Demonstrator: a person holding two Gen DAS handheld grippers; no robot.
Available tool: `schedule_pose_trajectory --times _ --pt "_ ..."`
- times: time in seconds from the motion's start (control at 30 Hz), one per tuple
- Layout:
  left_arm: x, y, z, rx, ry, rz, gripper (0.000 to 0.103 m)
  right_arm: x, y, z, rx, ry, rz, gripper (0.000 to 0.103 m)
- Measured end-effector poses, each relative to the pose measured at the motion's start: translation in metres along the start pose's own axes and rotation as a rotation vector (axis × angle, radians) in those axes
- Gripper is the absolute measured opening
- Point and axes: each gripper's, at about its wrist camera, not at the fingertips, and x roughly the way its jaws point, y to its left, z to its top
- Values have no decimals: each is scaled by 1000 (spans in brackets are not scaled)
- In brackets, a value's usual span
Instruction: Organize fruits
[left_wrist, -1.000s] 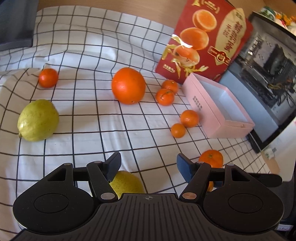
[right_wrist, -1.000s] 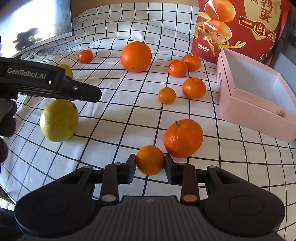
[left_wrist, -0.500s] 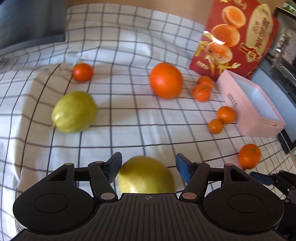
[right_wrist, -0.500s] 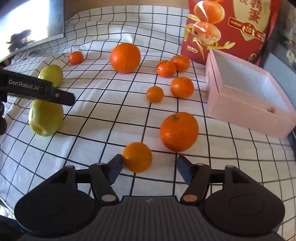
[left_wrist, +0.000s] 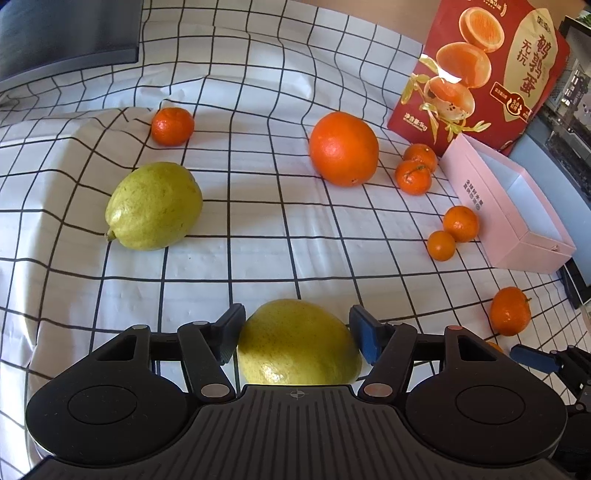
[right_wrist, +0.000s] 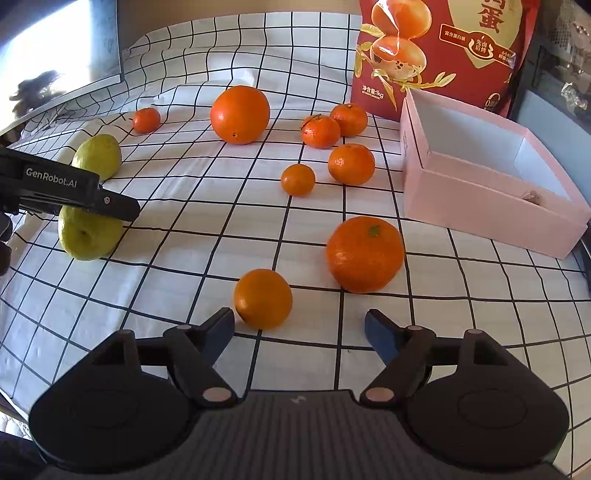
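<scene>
Fruits lie loose on the checked cloth (left_wrist: 258, 206). Left claw (left_wrist: 295, 334) has been narrowing around a lemon (left_wrist: 295, 343), pads not yet pressing; an off-centre squeeze could roll it. Right claw (right_wrist: 299, 330) has just spread, its mandarin (right_wrist: 263, 298) freed and able to roll. Beyond, the box (right_wrist: 480, 206) waits.

Your left gripper (left_wrist: 295, 334) body hides the near half of the lemon (left_wrist: 295, 339) between its fingers; the red bag (right_wrist: 443, 51) is cut off at the top edge; a small thing in the pink box (right_wrist: 480, 206) corner is too small to tell.
</scene>
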Motion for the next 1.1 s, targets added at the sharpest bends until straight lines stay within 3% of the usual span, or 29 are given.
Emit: schedule_pose_trajectory --times 0.33,0.37,0.43,0.53,0.83,1.1 --pt "-14 -4 -6 35 -11 -13 67 1 0 0 10 1 -2 79" --pt "-17 -4 -7 39 -15 -20 67 0 1 1 13 3 5 77" --pt "-22 -5 -9 41 -20 -29 66 -1 2 2 12 -2 26 64" --pt "-29 -3 -11 28 -20 -32 66 0 11 5 -21 -6 64 59" --pt "-34 2 -17 10 -3 -23 72 6 30 8 -95 -9 81 60" --pt "-16 4 -14 -41 20 -26 67 7 32 9 -99 -12 75 60"
